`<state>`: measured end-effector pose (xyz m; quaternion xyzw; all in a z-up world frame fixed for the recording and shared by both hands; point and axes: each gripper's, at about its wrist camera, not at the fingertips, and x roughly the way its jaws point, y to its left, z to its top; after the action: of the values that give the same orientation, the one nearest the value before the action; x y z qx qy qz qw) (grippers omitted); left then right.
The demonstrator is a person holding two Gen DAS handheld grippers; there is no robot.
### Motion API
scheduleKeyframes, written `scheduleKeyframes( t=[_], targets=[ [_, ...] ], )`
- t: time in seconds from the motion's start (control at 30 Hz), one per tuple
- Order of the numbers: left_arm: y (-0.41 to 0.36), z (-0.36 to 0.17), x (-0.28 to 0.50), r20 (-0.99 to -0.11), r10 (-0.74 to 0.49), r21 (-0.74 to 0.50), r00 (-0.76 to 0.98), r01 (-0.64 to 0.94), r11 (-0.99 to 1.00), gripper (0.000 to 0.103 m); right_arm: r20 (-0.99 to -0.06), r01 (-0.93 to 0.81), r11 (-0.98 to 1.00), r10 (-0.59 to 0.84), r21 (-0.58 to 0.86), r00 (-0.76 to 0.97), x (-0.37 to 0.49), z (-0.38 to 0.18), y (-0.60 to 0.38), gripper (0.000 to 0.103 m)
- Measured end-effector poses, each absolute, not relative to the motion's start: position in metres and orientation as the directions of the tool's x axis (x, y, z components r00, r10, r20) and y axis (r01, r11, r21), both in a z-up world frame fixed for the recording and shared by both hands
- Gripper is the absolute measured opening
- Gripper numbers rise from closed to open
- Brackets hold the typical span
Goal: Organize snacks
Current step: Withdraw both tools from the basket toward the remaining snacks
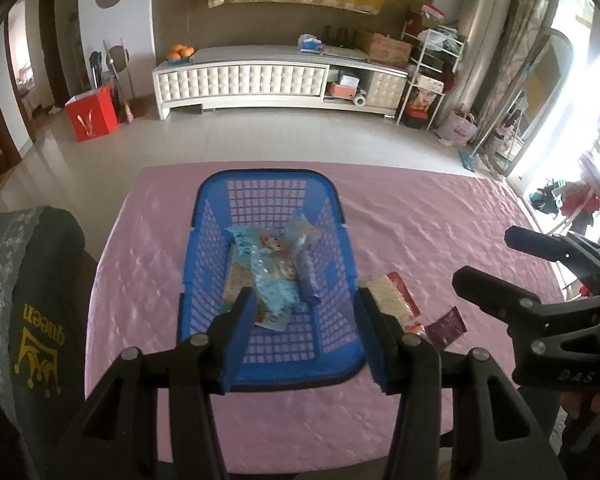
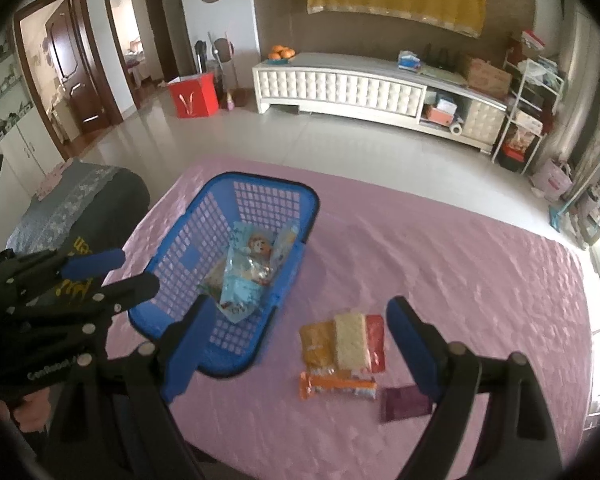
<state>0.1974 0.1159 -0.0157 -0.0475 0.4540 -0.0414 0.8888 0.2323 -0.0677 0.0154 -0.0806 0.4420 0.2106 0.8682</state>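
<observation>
A blue mesh basket point(image 1: 204, 216) point(image 2: 180, 240) stands on the pink table and holds a light blue cartoon snack pack point(image 1: 268, 276) point(image 2: 252, 264) plus other clear wrappers. My left gripper point(image 1: 304, 294) point(image 2: 136, 270) hovers over the basket's near end, open and empty. To the basket's right lie a cracker pack point(image 1: 388, 296) point(image 2: 350, 340), an orange pack point(image 2: 316, 340), a red pack point(image 2: 376, 340), an orange bar point(image 2: 336, 388) and a purple sachet point(image 1: 446, 326) point(image 2: 404, 402). Above these hangs my right gripper point(image 2: 300, 302) point(image 1: 486, 256), its jaws wide, open and empty.
The pink quilted tablecloth point(image 1: 420, 220) point(image 2: 440, 260) covers the whole table. A chair with a grey cover point(image 1: 20, 280) point(image 2: 80, 200) stands at the table's left edge. Beyond the table are tiled floor, a white low cabinet point(image 1: 240, 80) and a red box point(image 1: 92, 114).
</observation>
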Motion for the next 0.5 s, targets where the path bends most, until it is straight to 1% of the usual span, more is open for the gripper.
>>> scheduleKeyframes(
  t=[0.13, 0.17, 0.2, 0.37, 0.4, 0.43, 0.47, 0.5],
  targets=[
    [0.095, -0.017, 0.192, -0.809, -0.109, -0.1, 0.577, 0.048, 0.994, 0.048, -0.795, -0.417, 0.907, 0.297, 0.061, 0.53, 0.22, 0.016, -0.086, 0.09],
    [0.091, -0.017, 0.192, -0.811, -0.107, -0.096, 0.576, 0.049, 0.994, 0.055, -0.792, -0.41, 0.91, 0.297, 0.065, 0.533, 0.217, 0.016, -0.092, 0.09],
    [0.084, -0.019, 0.189, -0.809, -0.106, -0.092, 0.579, 0.054, 0.994, 0.058, -0.792, -0.406, 0.912, 0.296, 0.067, 0.535, 0.214, 0.015, -0.097, 0.09],
    [0.057, -0.025, 0.19, -0.816, -0.119, -0.089, 0.565, 0.079, 0.993, 0.059, -0.792, -0.37, 0.925, 0.287, 0.083, 0.539, 0.207, 0.011, -0.127, 0.09],
    [0.049, -0.028, 0.19, -0.819, -0.119, -0.086, 0.562, 0.086, 0.993, 0.06, -0.793, -0.364, 0.927, 0.287, 0.089, 0.537, 0.206, 0.009, -0.133, 0.09],
    [0.042, -0.03, 0.19, -0.821, -0.12, -0.082, 0.558, 0.092, 0.992, 0.065, -0.794, -0.358, 0.929, 0.289, 0.097, 0.534, 0.206, 0.006, -0.14, 0.09],
    [0.034, -0.034, 0.19, -0.822, -0.122, -0.079, 0.556, 0.1, 0.992, 0.067, -0.797, -0.352, 0.93, 0.288, 0.101, 0.532, 0.205, 0.003, -0.147, 0.09],
    [0.027, -0.038, 0.189, -0.825, -0.123, -0.077, 0.551, 0.106, 0.991, 0.067, -0.8, -0.346, 0.932, 0.286, 0.105, 0.527, 0.205, -0.001, -0.152, 0.09]
  ],
)
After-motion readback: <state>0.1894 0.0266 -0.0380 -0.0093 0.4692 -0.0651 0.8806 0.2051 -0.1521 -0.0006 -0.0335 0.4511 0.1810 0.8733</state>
